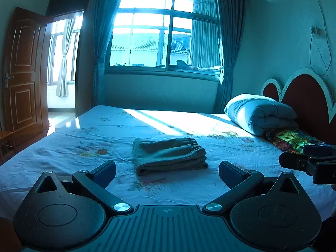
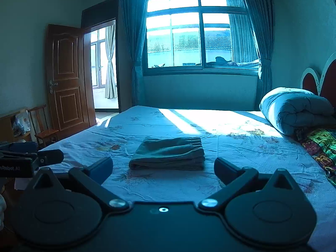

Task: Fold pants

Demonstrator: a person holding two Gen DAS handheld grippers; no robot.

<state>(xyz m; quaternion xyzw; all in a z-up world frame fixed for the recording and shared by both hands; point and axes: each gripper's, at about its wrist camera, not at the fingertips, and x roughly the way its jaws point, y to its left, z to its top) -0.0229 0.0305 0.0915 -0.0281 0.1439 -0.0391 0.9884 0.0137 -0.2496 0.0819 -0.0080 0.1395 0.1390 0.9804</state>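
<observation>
Grey-green pants lie folded into a compact stack on the bed, elastic waistband at the far right side. They also show in the right wrist view. My left gripper is open and empty, held back from the pants near the bed's front edge. My right gripper is open and empty, also short of the pants. The right gripper shows at the right edge of the left wrist view. The left gripper shows at the left edge of the right wrist view.
The bed has a light floral sheet. A rolled quilt and a colourful cloth lie by the headboard at right. A window with curtains is beyond. An open wooden door and a small chair stand at left.
</observation>
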